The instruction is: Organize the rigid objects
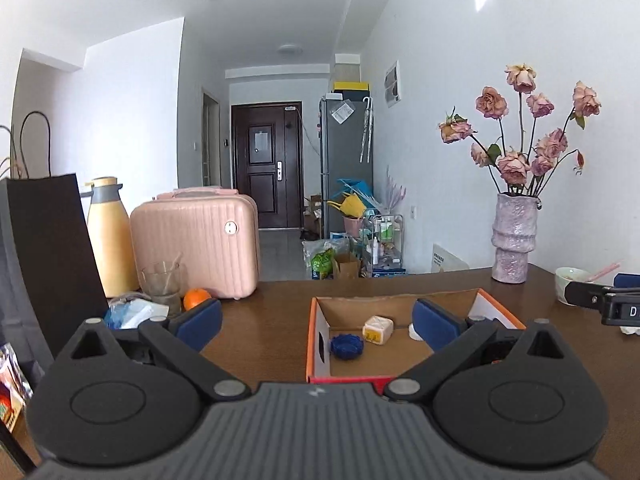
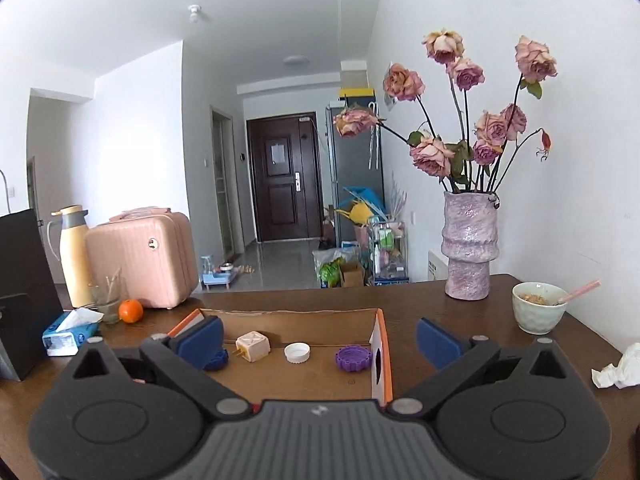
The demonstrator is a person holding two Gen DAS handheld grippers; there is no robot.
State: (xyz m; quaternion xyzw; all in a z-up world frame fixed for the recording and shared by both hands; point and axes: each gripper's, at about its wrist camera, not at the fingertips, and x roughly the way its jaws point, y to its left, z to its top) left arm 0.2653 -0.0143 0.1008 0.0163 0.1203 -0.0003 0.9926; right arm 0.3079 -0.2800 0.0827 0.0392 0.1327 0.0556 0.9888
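An open orange-edged cardboard box (image 1: 318, 340) (image 2: 383, 344) sits on the brown table. Inside lie a dark blue gear-shaped lid (image 1: 346, 346) (image 2: 216, 360), a cream cube plug adapter (image 1: 377, 330) (image 2: 252, 346), a white bottle cap (image 1: 414, 332) (image 2: 297, 352) and a purple gear-shaped lid (image 2: 353, 357). My left gripper (image 1: 318, 322) is open and empty, raised at the box's near left corner. My right gripper (image 2: 320, 338) is open and empty, raised at the box's near edge. The right gripper's body (image 1: 600, 300) shows at the right edge of the left wrist view.
A pink vase of roses (image 2: 470, 248), a bowl with a spoon (image 2: 538, 312) and crumpled tissue (image 2: 618, 372) stand right. A pink case (image 1: 196, 242), yellow flask (image 1: 110, 236), glass (image 1: 162, 286), orange (image 2: 131, 311), tissue pack (image 2: 68, 334) and black bag (image 1: 52, 248) stand left.
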